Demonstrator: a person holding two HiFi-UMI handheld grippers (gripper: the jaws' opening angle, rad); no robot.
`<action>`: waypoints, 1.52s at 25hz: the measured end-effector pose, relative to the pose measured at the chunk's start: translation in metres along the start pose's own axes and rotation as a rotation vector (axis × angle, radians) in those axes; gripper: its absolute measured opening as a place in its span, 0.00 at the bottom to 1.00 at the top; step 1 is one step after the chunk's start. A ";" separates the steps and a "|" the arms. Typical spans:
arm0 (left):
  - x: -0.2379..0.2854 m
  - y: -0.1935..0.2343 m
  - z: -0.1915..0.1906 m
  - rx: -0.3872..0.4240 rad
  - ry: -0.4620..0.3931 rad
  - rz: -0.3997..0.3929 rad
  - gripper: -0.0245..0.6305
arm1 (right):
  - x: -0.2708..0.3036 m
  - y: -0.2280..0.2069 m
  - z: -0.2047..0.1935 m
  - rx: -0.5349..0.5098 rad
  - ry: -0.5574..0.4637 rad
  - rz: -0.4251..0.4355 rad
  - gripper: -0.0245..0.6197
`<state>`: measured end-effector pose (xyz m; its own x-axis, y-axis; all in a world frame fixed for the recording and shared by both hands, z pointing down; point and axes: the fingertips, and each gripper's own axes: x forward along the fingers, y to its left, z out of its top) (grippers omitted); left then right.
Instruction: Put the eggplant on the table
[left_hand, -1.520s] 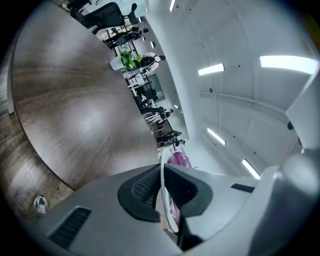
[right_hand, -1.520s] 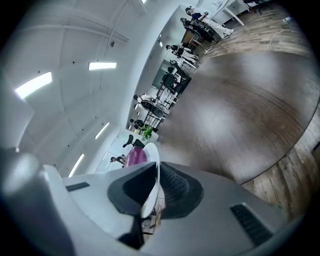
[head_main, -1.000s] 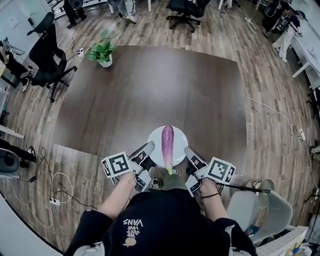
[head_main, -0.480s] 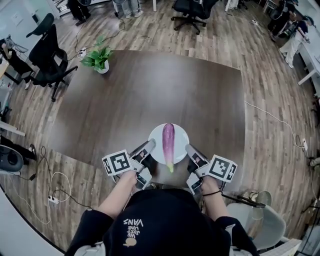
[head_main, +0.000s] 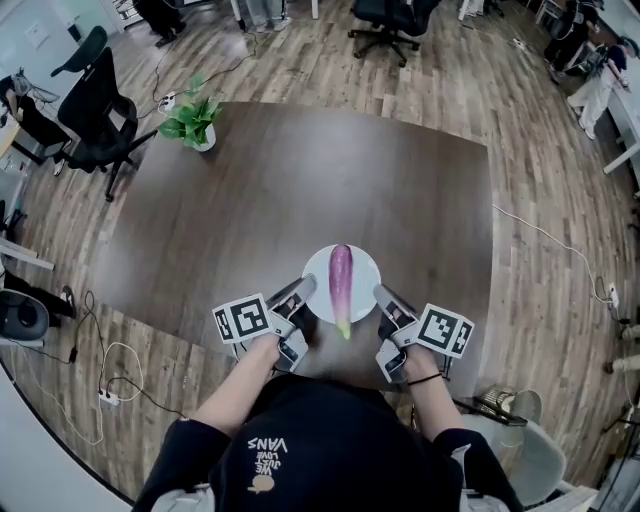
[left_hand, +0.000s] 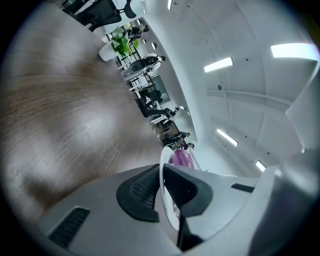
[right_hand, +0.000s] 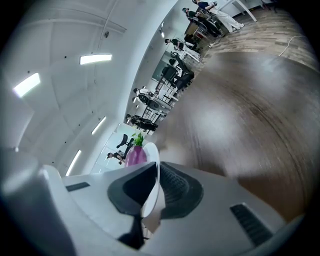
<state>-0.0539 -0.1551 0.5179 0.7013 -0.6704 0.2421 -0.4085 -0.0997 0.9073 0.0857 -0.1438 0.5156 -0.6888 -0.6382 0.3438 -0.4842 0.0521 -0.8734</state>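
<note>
Only a purple sliver of the eggplant peeps over the plate in my left gripper view, and the right gripper view gives the same small glimpse; my own pads hide the rest. From above, my left gripper has its jaws closed on the plate's left rim, and my right gripper has its jaws closed on the right rim. Whether the plate rests on the tabletop or hangs above it, I cannot tell. It sits at the near edge, with broad dark wood beyond and a potted plant well apart at the far left corner. The eggplant lies lengthwise on the plate, slender and glossy purple, its pale green stem end poking past the rim toward me.
</note>
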 end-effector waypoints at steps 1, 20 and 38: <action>0.003 0.002 0.002 0.005 0.009 0.001 0.08 | 0.002 -0.002 0.001 0.004 -0.003 -0.007 0.09; 0.068 0.074 0.033 0.019 0.120 0.078 0.08 | 0.068 -0.058 0.028 0.010 -0.010 -0.124 0.09; 0.095 0.116 0.043 0.088 0.230 0.209 0.10 | 0.107 -0.093 0.037 0.022 0.050 -0.204 0.09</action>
<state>-0.0593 -0.2619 0.6313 0.7067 -0.5000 0.5006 -0.5996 -0.0477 0.7988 0.0775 -0.2455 0.6208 -0.6040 -0.5952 0.5301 -0.6044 -0.0916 -0.7914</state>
